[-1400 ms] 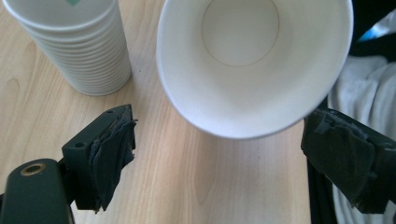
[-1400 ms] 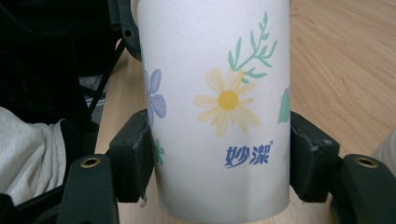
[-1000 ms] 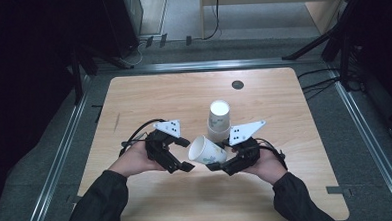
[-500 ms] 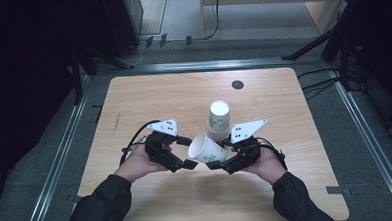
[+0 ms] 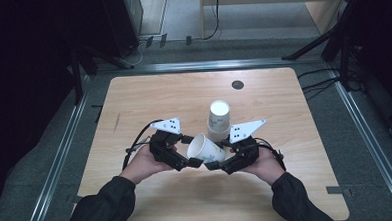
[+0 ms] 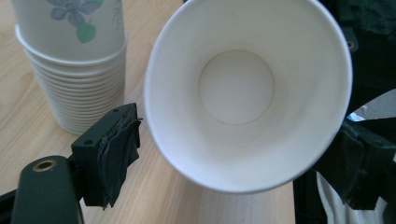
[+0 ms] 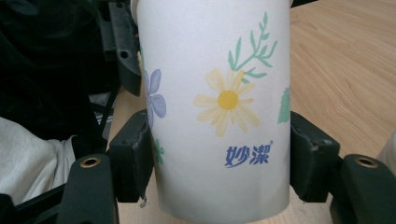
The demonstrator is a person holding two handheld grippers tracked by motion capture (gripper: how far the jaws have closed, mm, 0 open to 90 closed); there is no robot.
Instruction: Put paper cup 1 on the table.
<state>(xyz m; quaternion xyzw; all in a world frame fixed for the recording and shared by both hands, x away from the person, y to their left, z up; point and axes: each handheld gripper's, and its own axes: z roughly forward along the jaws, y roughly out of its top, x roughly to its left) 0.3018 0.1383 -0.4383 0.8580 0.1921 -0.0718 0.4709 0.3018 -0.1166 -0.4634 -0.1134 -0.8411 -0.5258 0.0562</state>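
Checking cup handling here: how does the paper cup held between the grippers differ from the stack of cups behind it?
The single paper cup lies tipped on its side, off the table, clamped in the right gripper; the stack of paper cups stands mouth-down on the wooden table, untouched. The single cup shows its open mouth in the left gripper view; the stack shows its nested rims. Both are white with a flower print.

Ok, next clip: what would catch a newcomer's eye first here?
A flowered paper cup held on its side between the two grippers near the table's front edge, the right gripper clamped around its body. Its open mouth faces the left gripper, whose pads stand apart from the rim. Just behind stands an upside-down stack of matching cups.
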